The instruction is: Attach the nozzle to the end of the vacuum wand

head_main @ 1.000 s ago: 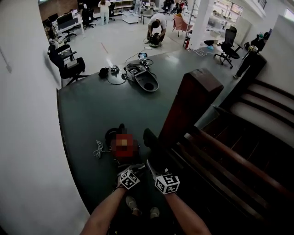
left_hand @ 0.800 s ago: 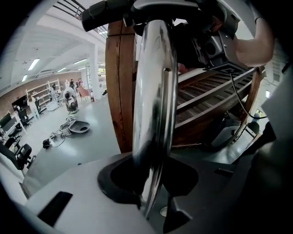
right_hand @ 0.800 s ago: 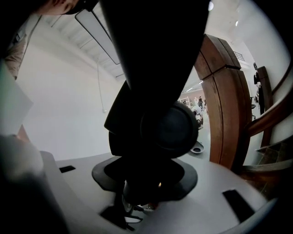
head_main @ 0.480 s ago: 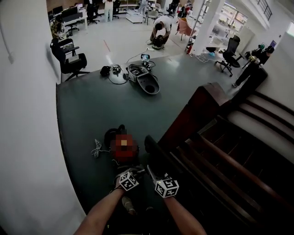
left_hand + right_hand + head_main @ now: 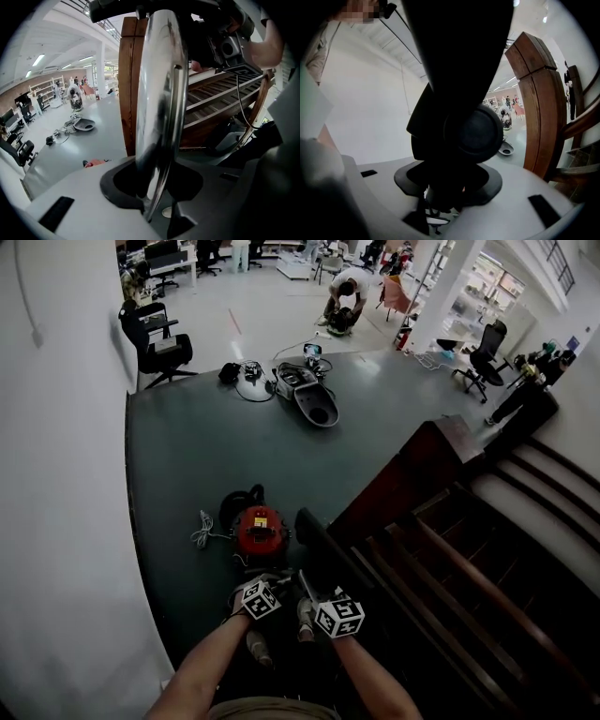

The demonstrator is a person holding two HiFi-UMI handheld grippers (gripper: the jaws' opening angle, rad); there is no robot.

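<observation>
You are holding the left gripper (image 5: pixel 154 190) closed on the wand (image 5: pixel 157 103). The chrome tube is sitting right between its two fingers (image 5: pixel 117 180), running up out of the dark notch and filling the middle of the left gripper view, tilted slightly to the right. The fingers are pressing in on the tube from both sides, low on its visible length.

Your right gripper (image 5: pixel 445 187) is gripping the nozzle (image 5: pixel 461 117). The black piece is standing up from between that gripper's fingers, its narrow lower part caught in the gap and its broad body, with a round wheel (image 5: pixel 474 132) on the side, rising above them.

In the head view you are keeping both grippers close together, side by side, just in front of your body. The red vacuum cleaner (image 5: pixel 260 529) is lying on the dark floor (image 5: pixel 187 465) just beyond them, nearer the left gripper. The wooden stair post (image 5: pixel 403 479) and the stairs (image 5: pixel 487 563) are lying off to your right. No view is showing whether the nozzle and the wand are touching each other.
</observation>
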